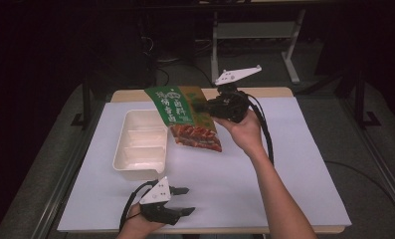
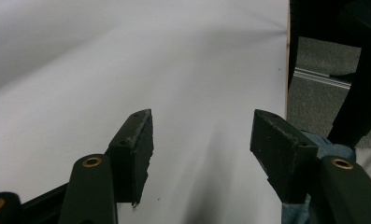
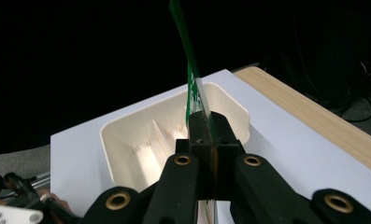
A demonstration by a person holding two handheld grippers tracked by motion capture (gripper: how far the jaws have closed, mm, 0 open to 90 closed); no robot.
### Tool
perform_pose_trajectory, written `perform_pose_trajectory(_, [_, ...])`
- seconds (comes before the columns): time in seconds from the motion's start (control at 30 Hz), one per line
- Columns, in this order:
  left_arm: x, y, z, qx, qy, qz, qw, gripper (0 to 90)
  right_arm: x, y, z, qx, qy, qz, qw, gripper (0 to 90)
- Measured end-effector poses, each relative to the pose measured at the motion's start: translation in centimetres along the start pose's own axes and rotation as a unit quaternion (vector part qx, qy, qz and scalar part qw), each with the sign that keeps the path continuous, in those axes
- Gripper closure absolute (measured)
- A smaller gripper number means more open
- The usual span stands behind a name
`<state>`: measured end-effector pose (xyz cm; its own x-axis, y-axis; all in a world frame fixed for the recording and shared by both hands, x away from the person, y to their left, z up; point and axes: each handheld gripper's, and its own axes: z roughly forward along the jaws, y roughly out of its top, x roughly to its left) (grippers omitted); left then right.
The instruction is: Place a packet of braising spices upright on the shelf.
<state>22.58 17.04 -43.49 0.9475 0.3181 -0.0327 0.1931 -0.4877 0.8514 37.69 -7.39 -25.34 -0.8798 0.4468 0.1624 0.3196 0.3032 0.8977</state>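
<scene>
Right gripper (image 1: 208, 106) is clamped on the snack packet (image 1: 185, 117), apparently carried toward the tray (image 1: 135, 144) (left gripper (image 1: 182, 200) idle, jaws apart).

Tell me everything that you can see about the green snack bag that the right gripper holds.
The snack bag is a flat, glossy plastic pouch. Its upper part is green with pale printed characters, and its lower part shows red-orange food. The right gripper is shut on its right edge and holds it above the table, tilted, with the green end up and to the left. Its lower end hangs beside the right rim of the white tray; I cannot tell whether they touch. In the right gripper view the bag appears edge-on, rising thin from the shut fingers.
</scene>
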Motion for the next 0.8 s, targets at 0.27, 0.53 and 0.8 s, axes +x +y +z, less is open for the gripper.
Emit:
perform_pose_trajectory(0.27, [0.0, 0.1, -0.2, -0.004, 0.0, 0.001, 1.0, 37.5, 0.1, 1.0, 1.8, -0.008, 0.007, 0.0, 0.9999, 89.9])
perform_pose_trajectory(0.53, [0.1, 0.1, -0.3, -0.006, 0.002, 0.001, 1.0, 37.4, 0.4, 2.0, 3.7, -0.015, 0.016, -0.005, 0.9998, 89.9])
perform_pose_trajectory(0.8, [0.0, 0.1, -0.3, -0.004, 0.005, -0.001, 1.0, 34.5, 0.9, 2.9, 5.8, -0.018, 0.024, -0.01, 0.9995, 89.9])
